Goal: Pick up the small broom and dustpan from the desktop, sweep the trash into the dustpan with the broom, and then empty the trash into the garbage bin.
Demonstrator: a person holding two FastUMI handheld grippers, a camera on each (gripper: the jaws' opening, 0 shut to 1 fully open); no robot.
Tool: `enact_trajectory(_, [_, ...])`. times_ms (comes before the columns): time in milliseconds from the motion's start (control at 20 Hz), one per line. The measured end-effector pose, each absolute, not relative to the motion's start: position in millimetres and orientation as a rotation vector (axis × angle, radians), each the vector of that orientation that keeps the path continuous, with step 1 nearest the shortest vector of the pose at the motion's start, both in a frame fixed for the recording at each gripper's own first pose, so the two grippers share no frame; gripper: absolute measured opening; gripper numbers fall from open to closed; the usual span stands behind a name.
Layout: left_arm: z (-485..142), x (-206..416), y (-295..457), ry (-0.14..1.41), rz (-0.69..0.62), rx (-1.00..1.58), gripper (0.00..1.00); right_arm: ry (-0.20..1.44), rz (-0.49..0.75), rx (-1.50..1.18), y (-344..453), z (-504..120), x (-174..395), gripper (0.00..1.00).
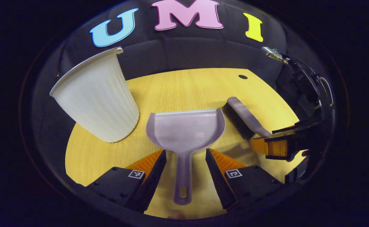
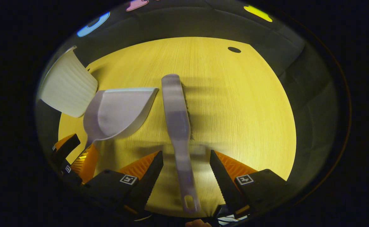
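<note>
My left gripper [image 1: 184,157] has its fingers spread wide on either side of the dustpan [image 1: 186,129] handle, neither one touching it; the pale lilac pan lies flat on the yellow tabletop [image 1: 184,88] with its scoop pointing away from me and its handle running back between my fingers. Just left of the pan stands the white ribbed garbage bin [image 1: 96,97], looking tilted in the left gripper view, its base close to the pan's left edge. To the right of the pan the small broom [image 1: 244,118] rests on the tabletop, dark bristles facing the pan, and my right gripper [image 1: 277,145] sits at the handle end of it. In the right gripper view my right gripper [image 2: 187,164] is released too: its fingers stand well apart with the broom [image 2: 178,126] handle lying between them, untouched by either, the hanging hole at the near end. From there the dustpan [image 2: 118,112] sits just left of the broom, with the garbage bin [image 2: 67,90] beyond it and my left gripper [image 2: 74,154] at the lower left edge.
</note>
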State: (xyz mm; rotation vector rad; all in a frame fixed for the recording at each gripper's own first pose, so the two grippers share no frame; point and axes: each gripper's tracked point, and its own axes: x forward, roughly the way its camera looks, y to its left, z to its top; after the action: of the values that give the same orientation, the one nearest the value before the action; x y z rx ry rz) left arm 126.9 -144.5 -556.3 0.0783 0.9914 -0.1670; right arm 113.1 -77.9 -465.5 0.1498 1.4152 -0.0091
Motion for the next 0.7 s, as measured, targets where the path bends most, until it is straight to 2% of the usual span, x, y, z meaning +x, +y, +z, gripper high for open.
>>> enact_trajectory(150, [-527,138,-140,0.844,-0.151,0.013,0.76,1.312,-0.022,0.173,-85,-417,121,0.97])
enact_trajectory(200, [-513,140,-137,0.789,-0.144,0.014,0.76,1.254,-0.025,0.163,-88,-395,128,0.92])
enact_trajectory(250, [-497,139,-136,0.724,-0.140,0.022,0.76,1.162,-0.027,0.153,-89,-369,141,0.92])
enact_trajectory(300, [-485,140,-137,0.673,-0.148,0.024,0.76,1.104,-0.029,0.143,-90,-352,149,0.97])
enact_trajectory(600, [-449,144,-140,0.331,-0.181,0.021,0.75,0.656,-0.024,0.162,-71,-230,212,0.96])
enact_trajectory(700, [-448,148,-142,0.238,-0.180,0.009,0.74,0.542,-0.032,0.134,-73,-216,216,0.96])
